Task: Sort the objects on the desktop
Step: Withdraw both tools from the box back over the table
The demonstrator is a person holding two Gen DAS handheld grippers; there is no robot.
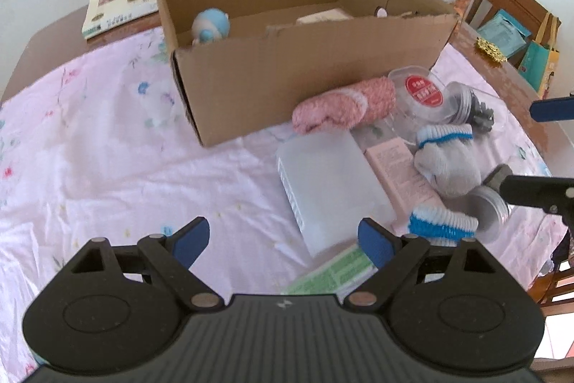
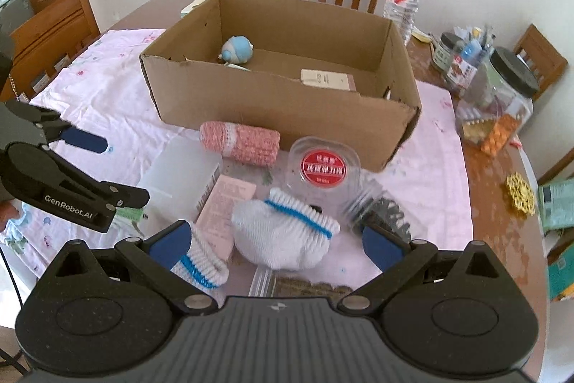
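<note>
Right gripper (image 2: pixel 276 244) jaws wide open around white sock (image 2: pixel 283 236), left gripper (image 1: pixel 283 239) open, empty

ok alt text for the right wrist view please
An open gripper hovers over a white sock with a blue stripe on a pink tablecloth. Behind sit a pink rolled sock, a red-lidded tub and an open cardboard box.

Left gripper (image 1: pixel 283 239) jaws spread wide, right gripper (image 2: pixel 276 241) jaws spread wide, both held low, empty.
</note>
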